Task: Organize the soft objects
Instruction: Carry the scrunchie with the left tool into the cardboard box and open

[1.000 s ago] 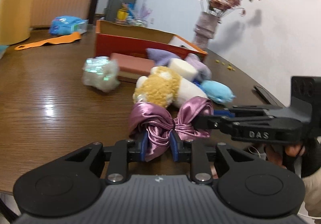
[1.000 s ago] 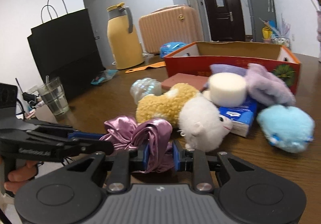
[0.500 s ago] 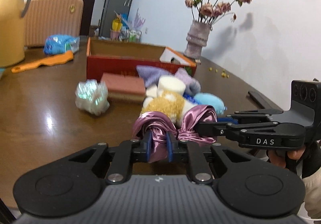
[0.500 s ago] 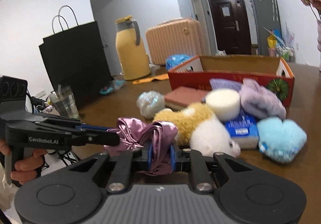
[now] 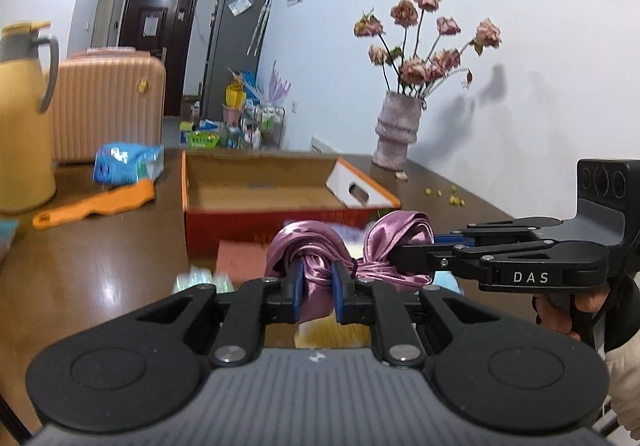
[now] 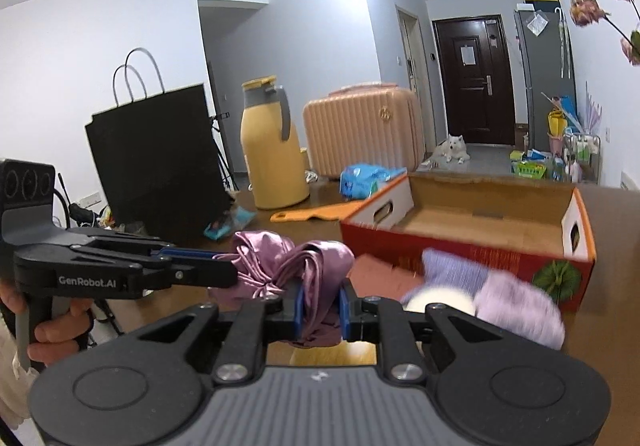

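- desk point(image 5: 100, 278): open red box point(image 5: 256, 194) sits straight ahead of both claws, just past the toy pile.
- purple satin bow point(image 5: 344, 250): held above desk, long axis left-right.
- left claw point(image 5: 316, 296), right claw point(image 6: 320, 312): each clamped on one bow end.

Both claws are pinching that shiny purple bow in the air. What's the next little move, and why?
Probably carry the bow forward over the open cardboard box. Both the left gripper and right gripper hold it above the table, and the box looks empty.
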`<state>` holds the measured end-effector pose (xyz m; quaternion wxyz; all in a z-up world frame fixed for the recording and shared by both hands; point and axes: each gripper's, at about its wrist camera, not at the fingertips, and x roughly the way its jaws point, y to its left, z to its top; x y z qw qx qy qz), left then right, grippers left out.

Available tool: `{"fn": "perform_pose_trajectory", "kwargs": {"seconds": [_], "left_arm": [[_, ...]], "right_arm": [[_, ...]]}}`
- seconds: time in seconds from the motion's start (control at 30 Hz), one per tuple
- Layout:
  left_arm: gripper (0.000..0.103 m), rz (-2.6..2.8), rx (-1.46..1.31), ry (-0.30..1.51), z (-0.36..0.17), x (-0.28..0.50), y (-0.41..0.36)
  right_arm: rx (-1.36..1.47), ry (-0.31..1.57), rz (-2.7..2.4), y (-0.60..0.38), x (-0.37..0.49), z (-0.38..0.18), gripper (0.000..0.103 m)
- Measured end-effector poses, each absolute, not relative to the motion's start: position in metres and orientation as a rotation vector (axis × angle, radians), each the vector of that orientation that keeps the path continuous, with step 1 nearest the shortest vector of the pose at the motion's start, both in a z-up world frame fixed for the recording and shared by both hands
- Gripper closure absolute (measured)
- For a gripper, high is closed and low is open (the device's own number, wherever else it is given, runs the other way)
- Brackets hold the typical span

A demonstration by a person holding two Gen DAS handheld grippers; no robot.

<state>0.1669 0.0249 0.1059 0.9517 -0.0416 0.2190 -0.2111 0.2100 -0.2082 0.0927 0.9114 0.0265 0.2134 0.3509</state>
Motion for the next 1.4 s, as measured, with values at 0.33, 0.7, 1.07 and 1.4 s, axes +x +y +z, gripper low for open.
{"fn": "perform_pose_trajectory", "kwargs": {"seconds": [0.33,0.7,1.07,1.4], "left_arm": [[0.088,-0.441,-0.049,0.395,0.183,0.242,0.022],[0.088,-0.41,-0.029,0.491,0.227,0.368,0.025],[0.088,-0.32,-0.014,0.739,0.157,0.51,0.027],[0.087,-0.242,0.041,0.938,0.071,0.588,0.026]], "right_arm": [[0.042,0.432,0.739,-0.213,0.291,0.176,0.086],[0.065,0.543,0.757,-0.205,0.425,0.224,0.086],[0.063,0.776,0.683,-0.168,0.566,0.155,0.086],[0.074,0.985,0.598,-0.136,0.64,0.056,0.086]]}}
